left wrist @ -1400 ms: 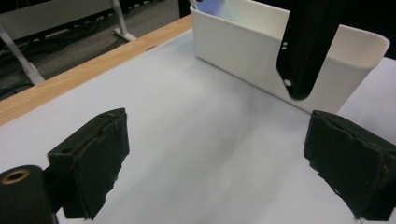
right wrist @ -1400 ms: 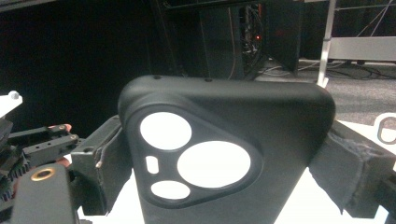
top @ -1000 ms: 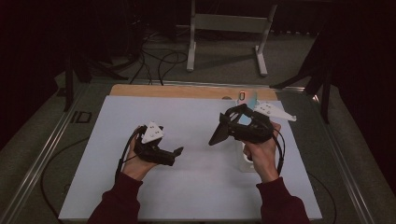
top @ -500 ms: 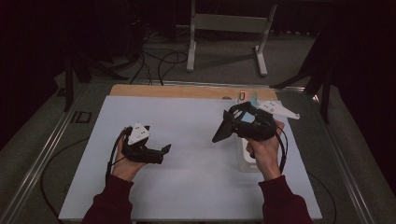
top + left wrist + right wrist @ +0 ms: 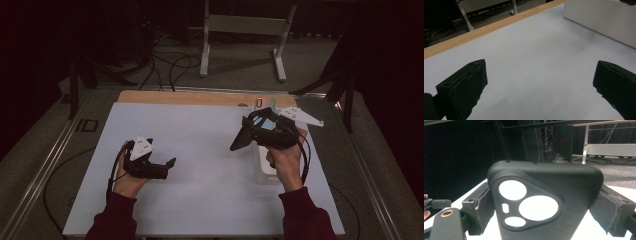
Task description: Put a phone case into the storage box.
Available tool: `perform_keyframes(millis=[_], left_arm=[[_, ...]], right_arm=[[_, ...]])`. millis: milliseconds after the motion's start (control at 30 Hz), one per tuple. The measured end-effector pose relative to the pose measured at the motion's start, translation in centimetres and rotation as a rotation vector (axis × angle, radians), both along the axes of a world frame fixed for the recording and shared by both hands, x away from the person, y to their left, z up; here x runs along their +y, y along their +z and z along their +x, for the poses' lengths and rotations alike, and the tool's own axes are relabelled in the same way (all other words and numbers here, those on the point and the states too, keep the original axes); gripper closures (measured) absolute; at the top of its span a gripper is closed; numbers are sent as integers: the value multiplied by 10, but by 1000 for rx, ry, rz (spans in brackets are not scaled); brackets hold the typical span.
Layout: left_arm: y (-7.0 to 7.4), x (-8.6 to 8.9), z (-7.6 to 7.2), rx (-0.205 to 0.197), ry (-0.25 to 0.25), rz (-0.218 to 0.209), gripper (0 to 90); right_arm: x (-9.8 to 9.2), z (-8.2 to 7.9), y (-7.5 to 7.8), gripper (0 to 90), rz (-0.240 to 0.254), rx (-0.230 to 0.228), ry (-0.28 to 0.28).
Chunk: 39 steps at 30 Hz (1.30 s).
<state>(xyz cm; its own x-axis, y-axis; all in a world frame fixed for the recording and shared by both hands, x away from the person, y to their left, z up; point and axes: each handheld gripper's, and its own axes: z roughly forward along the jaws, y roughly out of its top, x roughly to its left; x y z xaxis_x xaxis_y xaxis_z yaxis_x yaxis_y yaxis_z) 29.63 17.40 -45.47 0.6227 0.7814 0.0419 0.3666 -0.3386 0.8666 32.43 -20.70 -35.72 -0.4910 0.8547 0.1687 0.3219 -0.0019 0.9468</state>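
- Between the left gripper [image 5: 167, 164] and the right gripper [image 5: 239, 144] the white table top [image 5: 200, 135] lies bare; a hand could cross there freely
- Ahead of the left gripper the surface runs unobstructed to the wooden edge strip [image 5: 486, 28]; its jaws stand wide apart with nothing between them
- A white box [image 5: 265, 167] sits under the right hand [image 5: 285, 162], blocking passage there; the left gripper view shows its wall [image 5: 599, 20] ahead and to one side
- A black phone case [image 5: 541, 200] fills the space between the right gripper's jaws
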Motion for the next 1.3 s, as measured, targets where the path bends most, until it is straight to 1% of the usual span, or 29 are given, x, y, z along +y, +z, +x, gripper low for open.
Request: perform_keyframes(millis=[233,367,400,633,767,900,1033,1300], left_arm=[[-3,6,-3,-7,1,-15,0],[-4,6,-4,-8,2,-15,0],[-7,9,-6,-9,5,-16,0],[-11,13,-9,-14,6,-22,0],[-14,15,-10,-11,7,-17,0],[-18,19,-12,-7,8,-23,0],[-20,22,-14,-8,13,-24,0],[-24,30,-20,-14,21,-37,0]], right_arm=[[-2,1,1,135,-3,-1,-5],[-3,1,2,135,-5,-2,-8],[-3,1,2,135,-5,-2,-8],[-7,3,2,136,-10,-3,-20],[-8,4,2,136,-13,-5,-22],[-10,5,3,136,-12,-5,-30],[-11,5,4,136,-12,-8,-33],[-14,7,4,137,-9,-7,-44]])
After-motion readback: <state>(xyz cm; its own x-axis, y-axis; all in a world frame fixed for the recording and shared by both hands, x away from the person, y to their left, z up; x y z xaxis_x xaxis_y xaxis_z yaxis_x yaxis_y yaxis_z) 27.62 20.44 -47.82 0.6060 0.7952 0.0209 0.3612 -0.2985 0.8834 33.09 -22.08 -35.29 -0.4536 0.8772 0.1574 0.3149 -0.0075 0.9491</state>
